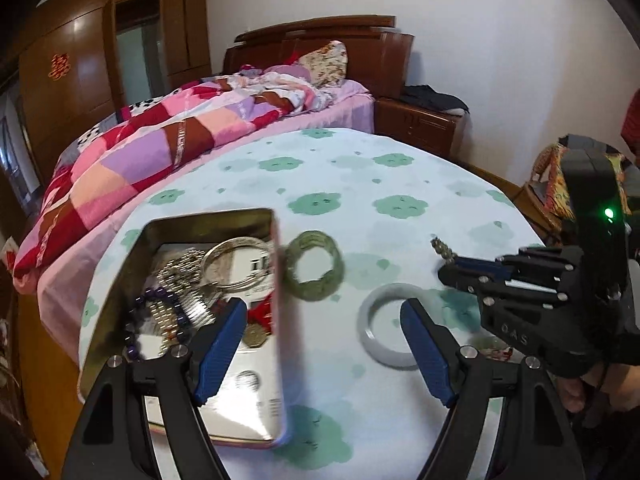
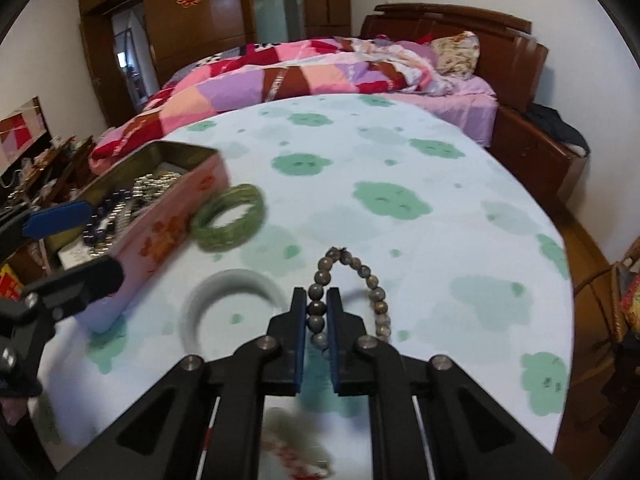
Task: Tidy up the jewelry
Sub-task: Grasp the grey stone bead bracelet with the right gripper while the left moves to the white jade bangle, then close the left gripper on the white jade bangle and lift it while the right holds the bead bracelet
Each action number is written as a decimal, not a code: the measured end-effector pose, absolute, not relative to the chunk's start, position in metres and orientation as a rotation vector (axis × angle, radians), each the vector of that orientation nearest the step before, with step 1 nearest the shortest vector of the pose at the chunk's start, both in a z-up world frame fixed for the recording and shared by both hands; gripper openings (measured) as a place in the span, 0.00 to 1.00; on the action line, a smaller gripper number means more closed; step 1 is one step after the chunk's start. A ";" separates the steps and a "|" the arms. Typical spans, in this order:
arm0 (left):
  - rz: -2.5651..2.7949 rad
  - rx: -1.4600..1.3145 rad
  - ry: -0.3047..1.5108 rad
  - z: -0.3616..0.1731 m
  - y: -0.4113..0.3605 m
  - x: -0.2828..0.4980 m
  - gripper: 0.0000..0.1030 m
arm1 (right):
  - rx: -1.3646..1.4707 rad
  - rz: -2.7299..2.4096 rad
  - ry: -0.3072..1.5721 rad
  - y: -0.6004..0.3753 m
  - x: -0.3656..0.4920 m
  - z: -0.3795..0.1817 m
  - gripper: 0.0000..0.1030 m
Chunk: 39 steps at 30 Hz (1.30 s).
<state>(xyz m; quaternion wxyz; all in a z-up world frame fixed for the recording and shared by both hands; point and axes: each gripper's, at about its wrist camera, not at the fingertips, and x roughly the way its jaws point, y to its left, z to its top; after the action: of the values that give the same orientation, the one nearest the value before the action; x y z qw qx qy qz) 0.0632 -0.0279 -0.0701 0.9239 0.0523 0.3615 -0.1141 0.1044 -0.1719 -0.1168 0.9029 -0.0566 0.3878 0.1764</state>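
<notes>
Right wrist view: at bottom centre the right hand-held gripper [image 2: 317, 312] pinches a brown bead bracelet [image 2: 352, 284], whose loop hangs just beyond the fingertips. Left of it a pale bangle [image 2: 192, 312] lies on the table [image 2: 400, 152]; farther up-left, a green bangle [image 2: 228, 222] touches the pink tin [image 2: 160, 236] holding other jewelry. In the left wrist view, the left hand-held gripper [image 1: 324, 324] is spread wide, straddling the tin's wall. Letters "DAS" are embossed on the right gripper body.

green bangle [image 2: 228, 222], pink floral tin [image 2: 160, 236]
</notes>
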 end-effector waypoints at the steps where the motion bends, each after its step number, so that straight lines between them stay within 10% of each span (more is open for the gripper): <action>1: -0.246 0.116 0.746 -0.071 -0.034 0.064 0.77 | -0.115 0.350 0.803 -0.176 0.106 -0.118 0.12; 5: -0.282 0.137 0.796 -0.082 -0.049 0.073 0.53 | -0.095 0.331 0.816 -0.186 0.109 -0.123 0.12; 21: -0.282 0.148 0.953 -0.122 -0.069 0.096 0.33 | -0.061 0.353 0.797 -0.191 0.108 -0.122 0.12; 25: -0.293 0.146 0.942 -0.120 -0.066 0.094 0.10 | -0.062 0.351 0.792 -0.191 0.108 -0.122 0.12; 39: -0.261 0.098 0.837 -0.092 -0.048 0.078 0.09 | -0.043 0.346 0.743 -0.193 0.103 -0.117 0.12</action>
<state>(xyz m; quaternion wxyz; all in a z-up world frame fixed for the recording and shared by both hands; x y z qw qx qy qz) 0.0777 -0.0485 -0.0919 0.9043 0.0476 0.4050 -0.1264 0.1035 -0.1928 -0.1166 0.9170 -0.0207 0.3611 0.1684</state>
